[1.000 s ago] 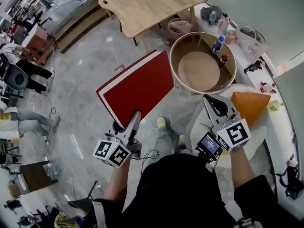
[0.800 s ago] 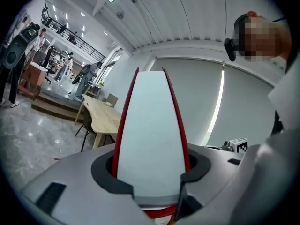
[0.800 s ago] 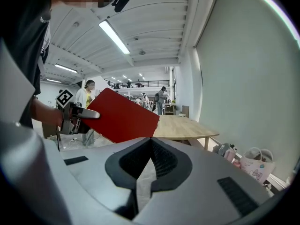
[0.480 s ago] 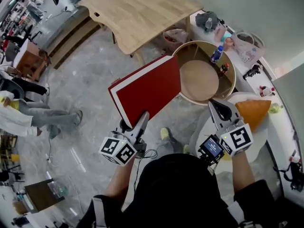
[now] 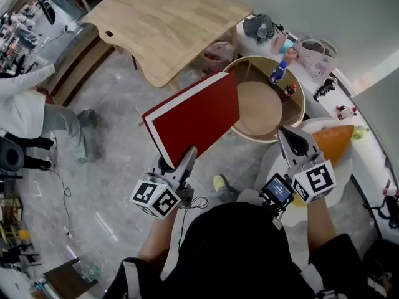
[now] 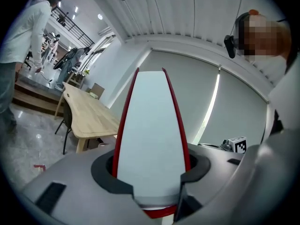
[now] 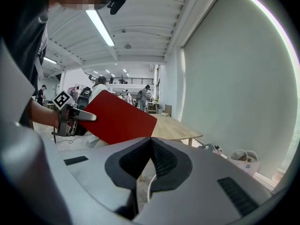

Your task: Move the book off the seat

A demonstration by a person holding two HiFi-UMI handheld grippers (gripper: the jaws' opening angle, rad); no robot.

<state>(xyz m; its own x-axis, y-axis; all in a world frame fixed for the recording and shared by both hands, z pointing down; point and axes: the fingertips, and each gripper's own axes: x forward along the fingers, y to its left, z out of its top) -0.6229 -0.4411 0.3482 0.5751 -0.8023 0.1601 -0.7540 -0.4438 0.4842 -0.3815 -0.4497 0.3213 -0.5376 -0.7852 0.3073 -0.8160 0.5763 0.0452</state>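
Observation:
A large red hardcover book point(image 5: 196, 120) with white page edges is held up in the air, tilted, over the floor. My left gripper point(image 5: 186, 156) is shut on its near lower corner; in the left gripper view the book point(image 6: 151, 125) stands edge-on between the jaws of that gripper point(image 6: 152, 191). My right gripper point(image 5: 293, 141) hovers shut and empty over the white seat point(image 5: 271, 161), which carries an orange cushion point(image 5: 333, 141). The right gripper view shows its pads point(image 7: 161, 161) pressed together, with the book point(image 7: 117, 118) and the left gripper point(image 7: 86, 117) off to the left.
A round wooden tub-shaped stand point(image 5: 230, 73) holding bottles sits just beyond the book. A light wooden table point(image 5: 165, 23) lies farther back. A shelf with small items point(image 5: 312, 48) runs along the right wall. A person in white point(image 5: 25, 104) stands on the grey floor at left.
The book, still in my left gripper, has shifted a little up and right toward the round wooden stand. The right gripper stayed over the seat. A person in white came closer at left.

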